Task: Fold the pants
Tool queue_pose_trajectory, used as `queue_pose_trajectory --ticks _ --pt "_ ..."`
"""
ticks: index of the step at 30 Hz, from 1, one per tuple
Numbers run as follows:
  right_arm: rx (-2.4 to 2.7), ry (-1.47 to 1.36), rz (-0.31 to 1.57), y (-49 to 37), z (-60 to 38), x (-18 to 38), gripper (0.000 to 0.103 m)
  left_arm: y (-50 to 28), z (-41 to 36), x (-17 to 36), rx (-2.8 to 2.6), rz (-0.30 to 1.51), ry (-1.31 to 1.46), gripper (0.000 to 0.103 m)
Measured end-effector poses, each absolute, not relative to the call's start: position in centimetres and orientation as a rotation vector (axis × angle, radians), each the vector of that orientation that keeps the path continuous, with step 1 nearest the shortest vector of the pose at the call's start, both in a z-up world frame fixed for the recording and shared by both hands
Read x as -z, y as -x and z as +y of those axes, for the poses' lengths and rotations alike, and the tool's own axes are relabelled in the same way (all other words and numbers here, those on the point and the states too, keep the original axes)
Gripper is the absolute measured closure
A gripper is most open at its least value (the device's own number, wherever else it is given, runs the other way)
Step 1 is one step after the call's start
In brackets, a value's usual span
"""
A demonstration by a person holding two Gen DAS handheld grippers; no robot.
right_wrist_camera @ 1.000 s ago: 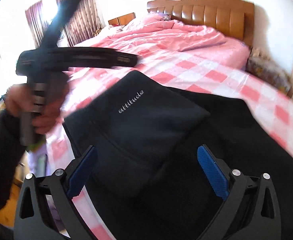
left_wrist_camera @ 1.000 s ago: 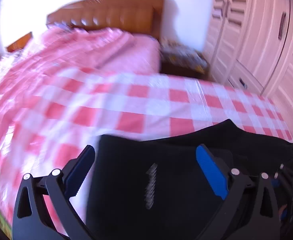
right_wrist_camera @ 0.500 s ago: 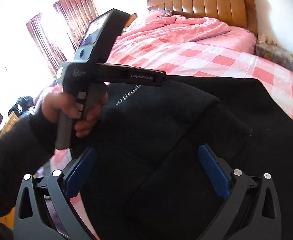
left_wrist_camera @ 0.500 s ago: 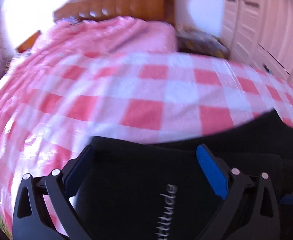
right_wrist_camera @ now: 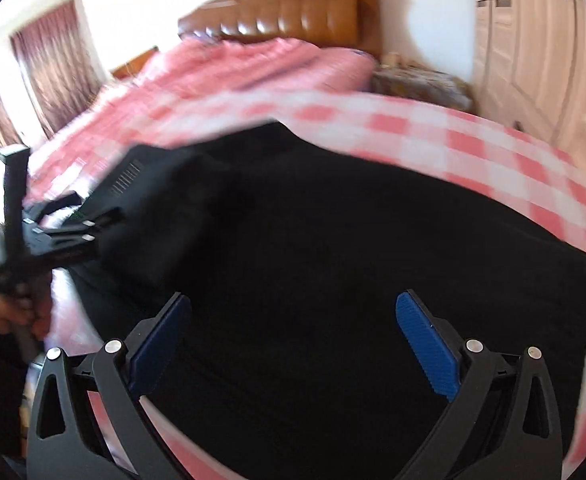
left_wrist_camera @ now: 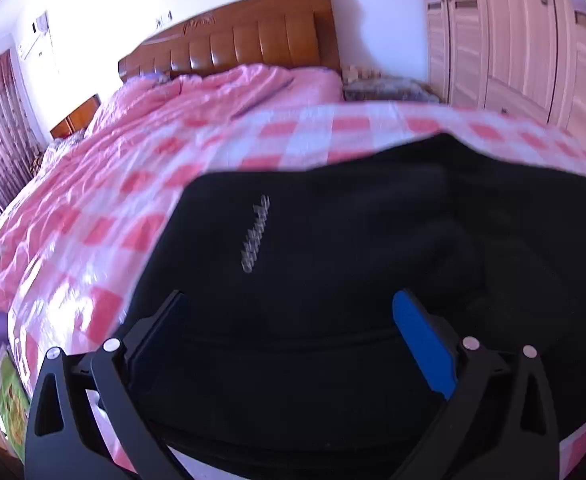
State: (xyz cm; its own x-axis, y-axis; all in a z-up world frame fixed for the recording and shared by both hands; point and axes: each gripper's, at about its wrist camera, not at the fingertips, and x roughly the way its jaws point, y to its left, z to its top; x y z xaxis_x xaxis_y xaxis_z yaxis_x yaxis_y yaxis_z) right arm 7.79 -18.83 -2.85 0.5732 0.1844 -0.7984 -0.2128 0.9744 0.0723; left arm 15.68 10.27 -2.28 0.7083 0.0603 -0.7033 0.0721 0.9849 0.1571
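pink checked bedding [left_wrist_camera: 349, 140] carries the black pants [left_wrist_camera: 333, 280], partly folded near the bed's foot. they look soft, limp and light; an edge or corner seems the best hold. left gripper [left_wrist_camera: 289, 332] and right gripper [right_wrist_camera: 293, 332] hover wide open, empty. headboard [left_wrist_camera: 253, 44] and wardrobe [left_wrist_camera: 513, 40] stand beyond.

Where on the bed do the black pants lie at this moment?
In both wrist views the black pants lie folded on the checked sheet near the bed's foot end, just ahead of the open left tongs, far from the wooden headboard.
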Motion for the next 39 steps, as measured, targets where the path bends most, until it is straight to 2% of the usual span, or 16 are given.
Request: queue_pose_trajectory --ticks 2,5,12,18,24,29,33,39 --pt "-0.187 0.079 0.986 -7.8 -19.2 4.8 0.004 -15.9 11.2 3.1 0.023 0.816 -0.097 0.001" --pt "-0.22 0.051 0.933 -6.7 -19.8 5.2 0.004 -15.9 11.5 3.4 0.033 0.827 -0.094 0.001" --pt "-0.171 0.07 0.952 -4.1 -20.6 3.8 0.004 -16.0 11.6 3.8 0.032 0.818 -0.094 0.001" --pt "-0.209 0.097 0.908 -1.7 -21.3 5.2 0.004 -15.9 11.6 3.9 0.03 0.816 -0.094 0.001" --pt "-0.203 0.13 0.957 -0.1 -21.6 3.7 0.004 -16.0 11.7 3.8 0.038 0.82 -0.086 0.001" --pt "-0.163 -0.193 0.873 4.4 -29.1 1.5 0.004 -15.1 11.3 2.6 -0.021 0.815 -0.101 0.002" --pt "-0.126 -0.452 0.861 7.1 -34.2 3.1 0.004 -12.2 8.7 -0.5 0.06 0.701 -0.12 0.002" --pt "-0.138 -0.563 0.879 5.0 -34.9 5.2 0.004 -8.9 -0.8 -1.3 0.313 0.654 -0.305 0.001"
